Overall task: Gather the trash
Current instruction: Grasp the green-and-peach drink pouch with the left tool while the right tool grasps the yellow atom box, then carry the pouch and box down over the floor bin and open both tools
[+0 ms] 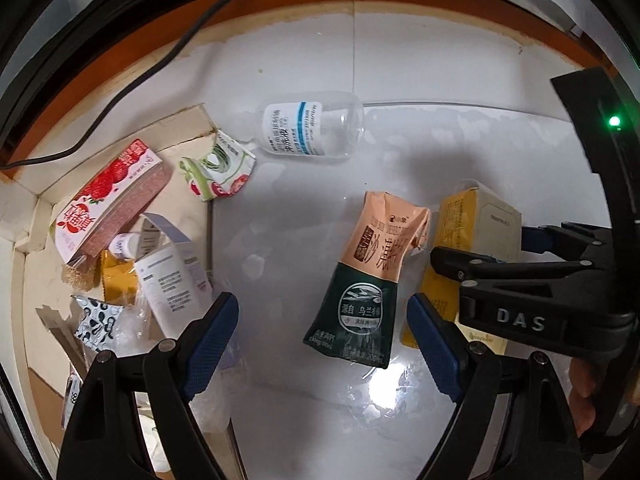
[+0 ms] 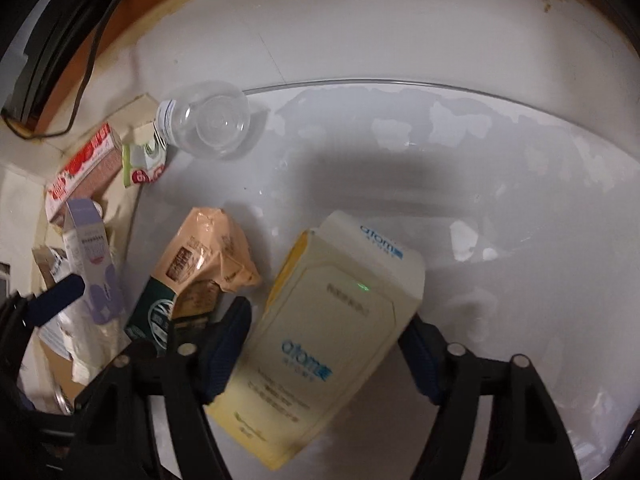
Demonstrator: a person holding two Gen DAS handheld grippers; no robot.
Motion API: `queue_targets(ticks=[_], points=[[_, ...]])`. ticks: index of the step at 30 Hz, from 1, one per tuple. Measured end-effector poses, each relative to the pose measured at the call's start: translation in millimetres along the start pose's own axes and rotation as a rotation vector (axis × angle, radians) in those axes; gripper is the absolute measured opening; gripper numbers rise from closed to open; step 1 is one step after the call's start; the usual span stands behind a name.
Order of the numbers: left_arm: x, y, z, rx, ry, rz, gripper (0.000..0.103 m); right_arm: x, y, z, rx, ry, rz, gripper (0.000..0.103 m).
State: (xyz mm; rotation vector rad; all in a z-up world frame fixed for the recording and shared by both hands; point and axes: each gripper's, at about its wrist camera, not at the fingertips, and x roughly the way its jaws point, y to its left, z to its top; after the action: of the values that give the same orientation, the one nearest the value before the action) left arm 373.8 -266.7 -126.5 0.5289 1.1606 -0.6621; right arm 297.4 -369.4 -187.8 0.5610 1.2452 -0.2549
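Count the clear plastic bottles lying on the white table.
1. The clear plastic bottle lies on its side at the far side of the white table, beside the cardboard box of trash. More could be buried in that box.

The cream-and-yellow box (image 2: 336, 328) lies tilted between the spread fingers of the right gripper (image 2: 324, 348) — whether the pads touch it is unclear. Just left of the box sits a crumpled peach-and-green carton (image 2: 192, 276); beyond it, farther up-left, a clear plastic bottle (image 2: 208, 118) lies on its side.
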Motion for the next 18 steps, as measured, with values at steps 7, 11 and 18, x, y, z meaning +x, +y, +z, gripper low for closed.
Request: queue_targets(ticks=[7, 11, 18], points=[[15.1, -2.3, 9.1, 0.008, 0.019, -0.011, 0.086, -10.9, -33.8, -11.3, 0.061, -0.028, -0.023, 0.069], [33.9, -4.4, 14.1, 0.005, 0.061, -0.013, 0.071, -19.5, -50.9, -22.6, 0.073, -0.041, -0.028, 0.068], [47.5, -8.7, 11.0, -0.045, 0.101, -0.057, 0.043, -36.2, -57.8, -27.5, 0.045, -0.076, -0.036, 0.068]])
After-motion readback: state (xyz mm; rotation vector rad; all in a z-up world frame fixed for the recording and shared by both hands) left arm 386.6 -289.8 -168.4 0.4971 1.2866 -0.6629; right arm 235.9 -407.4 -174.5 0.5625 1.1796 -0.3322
